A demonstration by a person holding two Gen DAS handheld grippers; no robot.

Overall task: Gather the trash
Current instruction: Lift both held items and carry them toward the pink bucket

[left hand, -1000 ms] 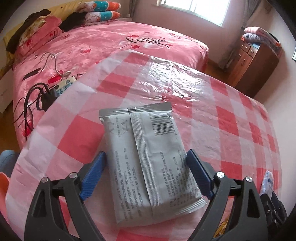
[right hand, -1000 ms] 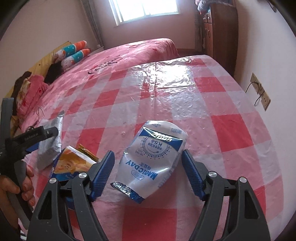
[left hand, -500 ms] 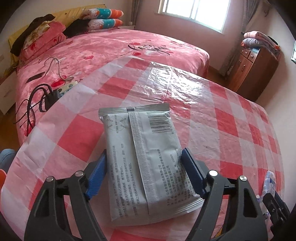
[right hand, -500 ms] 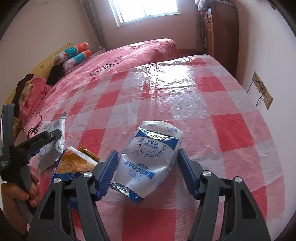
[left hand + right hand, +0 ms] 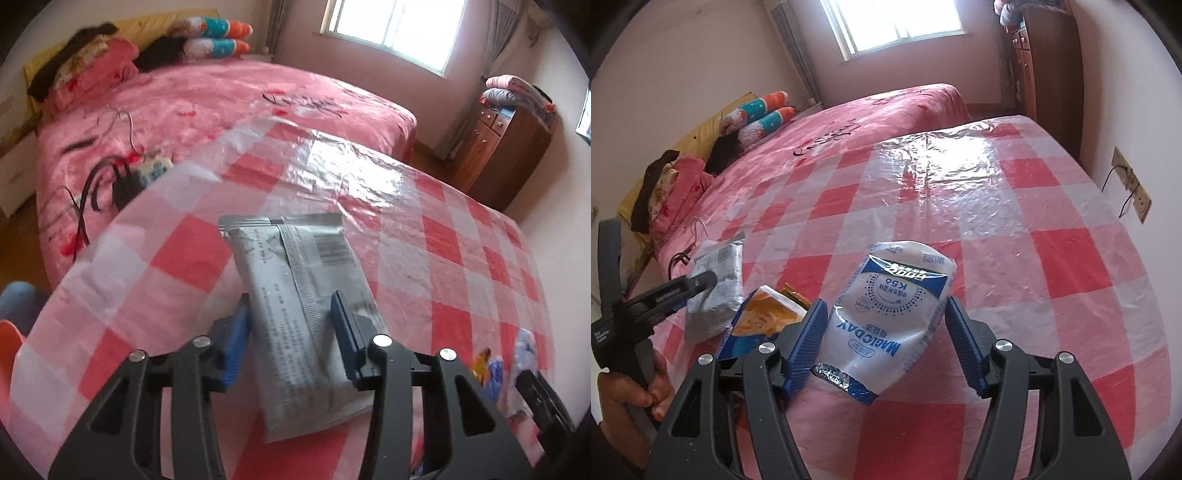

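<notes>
The left gripper (image 5: 291, 317) is closing on the grey foil packet (image 5: 299, 295), its blue pads (image 5: 236, 332) pressed into the packet's long sides so that the wrapper buckles between them; the packet's near end lies over the red-and-white checked cloth (image 5: 424, 236), its sealed far end pointing toward the bed (image 5: 221, 96); seen from the right wrist, the same packet (image 5: 714, 288) appears lifted at one end in that gripper (image 5: 701, 284), which a hand (image 5: 631, 398) holds by its grip. The right gripper (image 5: 886, 332) stands partly closed around the blue-and-white MAGICDAY pouch (image 5: 890, 314); the left pad touches the pouch's edge and the right pad sits at its other side, though whether it presses I cannot tell; the pouch lies flat on the cloth. Just left of it lies an orange-and-white snack wrapper (image 5: 764, 321), between pouch and packet; a power strip with dark cables (image 5: 144, 173) rests on the bed beyond the cloth.
</notes>
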